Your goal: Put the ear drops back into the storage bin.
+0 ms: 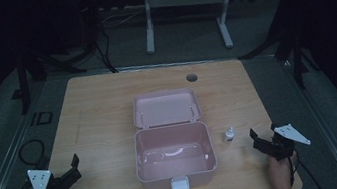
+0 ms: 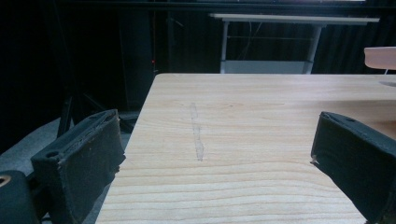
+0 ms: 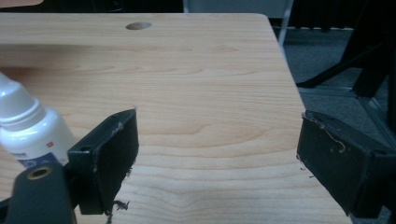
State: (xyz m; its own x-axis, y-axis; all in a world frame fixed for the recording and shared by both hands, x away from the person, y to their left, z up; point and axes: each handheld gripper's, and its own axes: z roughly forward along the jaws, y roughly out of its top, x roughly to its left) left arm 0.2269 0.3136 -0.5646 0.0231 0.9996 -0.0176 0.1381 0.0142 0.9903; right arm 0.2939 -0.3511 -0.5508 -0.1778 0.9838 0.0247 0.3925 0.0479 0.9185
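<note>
White plastic, small and upright: the bottle (image 1: 229, 134) stands on the table (image 1: 94, 115) just right of the open pink box (image 1: 175, 156), between the box and the right gripper (image 1: 259, 140). In the right gripper view the bottle (image 3: 28, 128) sits just outside the left jaw, not between the jaws. Both grippers are released and hold nothing: the right one's jaws are spread wide over bare wood, and the left gripper (image 1: 72, 170) rests near the table's left edge with its jaws equally wide apart.

The bottle looks light and rigid, with a smooth, probably slippery wall and a narrower cap above a rounded shoulder. Being tall for its base, it will likely tip at a sideways nudge. The best hold seems to be across the labelled body, below the shoulder, jaws level and squared to it; the cap is too narrow and tapered to trust. A modest squeeze should do. The box stands with its lid (image 1: 166, 108) laid back, its cavity appears empty, and it is a roomy target.
</note>
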